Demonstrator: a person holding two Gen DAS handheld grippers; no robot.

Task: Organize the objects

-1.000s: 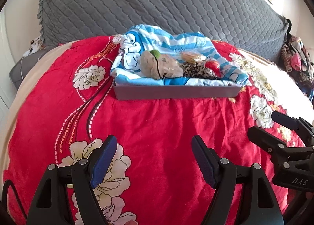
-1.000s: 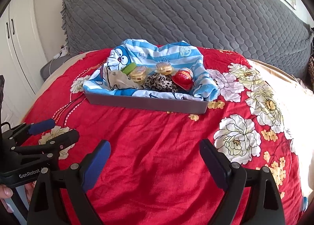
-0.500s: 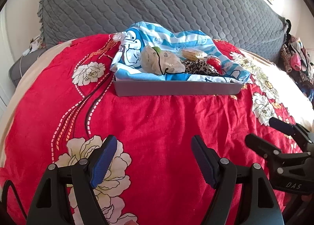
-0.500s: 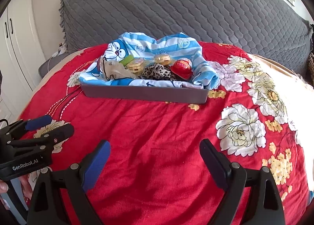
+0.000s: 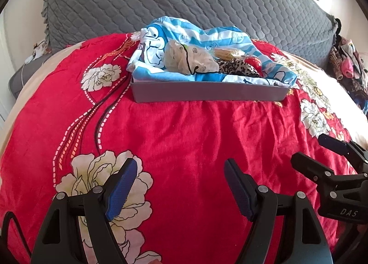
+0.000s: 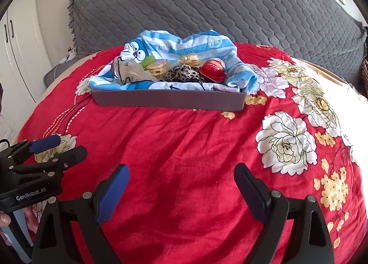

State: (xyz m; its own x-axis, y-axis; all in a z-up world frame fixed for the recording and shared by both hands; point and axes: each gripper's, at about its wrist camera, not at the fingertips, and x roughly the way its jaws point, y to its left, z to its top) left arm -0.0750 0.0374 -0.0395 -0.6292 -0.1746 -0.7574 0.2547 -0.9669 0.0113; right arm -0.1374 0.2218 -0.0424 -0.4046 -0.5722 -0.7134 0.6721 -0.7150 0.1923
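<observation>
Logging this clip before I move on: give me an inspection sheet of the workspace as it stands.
Surface: red floral bedspread, wrinkled.
Job's things: grey tray lined with a blue striped cartoon cloth, holding a red cap, leopard-print fabric, wrapped snacks and a beige pouch.
Clutter: clothes pile at the right edge.
Grippers: left hand-held gripper and right hand-held gripper both open, empty, above the bedspread.
Cables: white cord by the bed.
Surroundings: grey quilted headboard, white wardrobe.

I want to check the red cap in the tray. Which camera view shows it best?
The right wrist view. There the red cap shows whole, brim and top, at the right end of the grey tray, beside the leopard cloth. In the left wrist view only a small red part shows behind that cloth.
</observation>
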